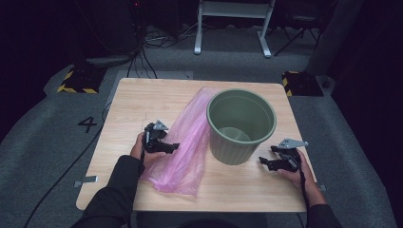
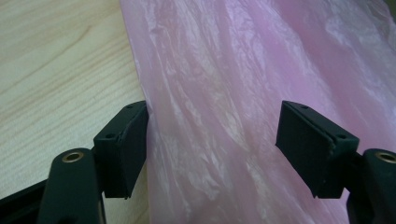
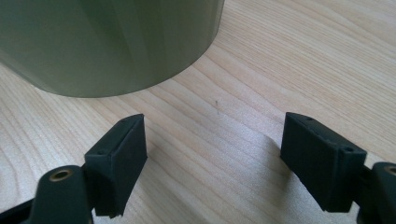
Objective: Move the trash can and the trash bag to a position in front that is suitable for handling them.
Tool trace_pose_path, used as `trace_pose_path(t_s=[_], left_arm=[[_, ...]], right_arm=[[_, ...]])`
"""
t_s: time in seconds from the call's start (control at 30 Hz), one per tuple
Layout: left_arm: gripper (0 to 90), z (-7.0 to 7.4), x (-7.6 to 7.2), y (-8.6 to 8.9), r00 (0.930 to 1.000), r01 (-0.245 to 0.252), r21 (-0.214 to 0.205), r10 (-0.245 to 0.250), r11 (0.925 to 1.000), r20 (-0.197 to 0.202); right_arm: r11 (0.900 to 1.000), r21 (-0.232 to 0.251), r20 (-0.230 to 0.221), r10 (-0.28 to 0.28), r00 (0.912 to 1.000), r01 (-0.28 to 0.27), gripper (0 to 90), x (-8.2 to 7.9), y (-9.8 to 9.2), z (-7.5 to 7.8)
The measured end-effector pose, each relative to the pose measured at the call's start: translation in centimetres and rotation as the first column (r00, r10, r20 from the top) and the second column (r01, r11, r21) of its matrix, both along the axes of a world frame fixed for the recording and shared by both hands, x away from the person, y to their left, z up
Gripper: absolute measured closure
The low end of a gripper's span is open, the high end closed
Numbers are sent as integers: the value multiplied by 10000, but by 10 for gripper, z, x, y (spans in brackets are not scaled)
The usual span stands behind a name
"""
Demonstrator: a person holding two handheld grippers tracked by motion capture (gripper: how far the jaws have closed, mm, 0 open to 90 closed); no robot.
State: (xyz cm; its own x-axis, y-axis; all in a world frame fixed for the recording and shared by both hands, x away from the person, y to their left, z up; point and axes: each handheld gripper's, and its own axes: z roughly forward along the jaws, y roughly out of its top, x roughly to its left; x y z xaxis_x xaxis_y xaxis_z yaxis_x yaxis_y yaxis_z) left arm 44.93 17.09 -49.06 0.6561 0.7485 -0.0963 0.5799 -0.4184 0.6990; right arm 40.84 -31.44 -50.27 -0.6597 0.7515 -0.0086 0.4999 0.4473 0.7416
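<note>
From the high view, a green bin [image 1: 241,124] stood upright right of centre on the wooden table [image 1: 142,95], apparently empty. A pink plastic bag [image 1: 183,142] lay flat just to its left. The left gripper [image 1: 170,147] rested at the bag's left edge; the right gripper [image 1: 265,160] sat near the bin's near-right side, holding nothing.

In the left gripper view, the jaws stood apart astride the bag's edge. Likely step: picking up the bag to line the bin; closing on the film comes next.

In the right gripper view, the jaws stood apart over bare wood, the bin just beyond.
</note>
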Motion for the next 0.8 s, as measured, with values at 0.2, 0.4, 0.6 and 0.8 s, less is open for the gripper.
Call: trace_pose_path(t_s=[0.2, 0.4, 0.6, 0.8], left_arm=[[228, -6, 10, -8, 9995, -290, -43, 290, 9996, 77], [320, -6, 11, -16, 9995, -185, 441, 173, 9989, 267], [512, -3, 5, -21, 9981, 440, 888, -476, 9951, 390], [759, 0, 1, -21, 9936, 1058, 981, -1091, 9895, 289]], right_arm=[[10000, 2, 11, -12, 10000, 12, 226, 0, 0, 0], [10000, 9, 12, -3, 10000, 3, 228, 0, 0, 0], [10000, 12, 13, -19, 10000, 19, 228, -1, 0, 0], [10000, 11, 13, -41, 10000, 41, 227, -1, 0, 0]])
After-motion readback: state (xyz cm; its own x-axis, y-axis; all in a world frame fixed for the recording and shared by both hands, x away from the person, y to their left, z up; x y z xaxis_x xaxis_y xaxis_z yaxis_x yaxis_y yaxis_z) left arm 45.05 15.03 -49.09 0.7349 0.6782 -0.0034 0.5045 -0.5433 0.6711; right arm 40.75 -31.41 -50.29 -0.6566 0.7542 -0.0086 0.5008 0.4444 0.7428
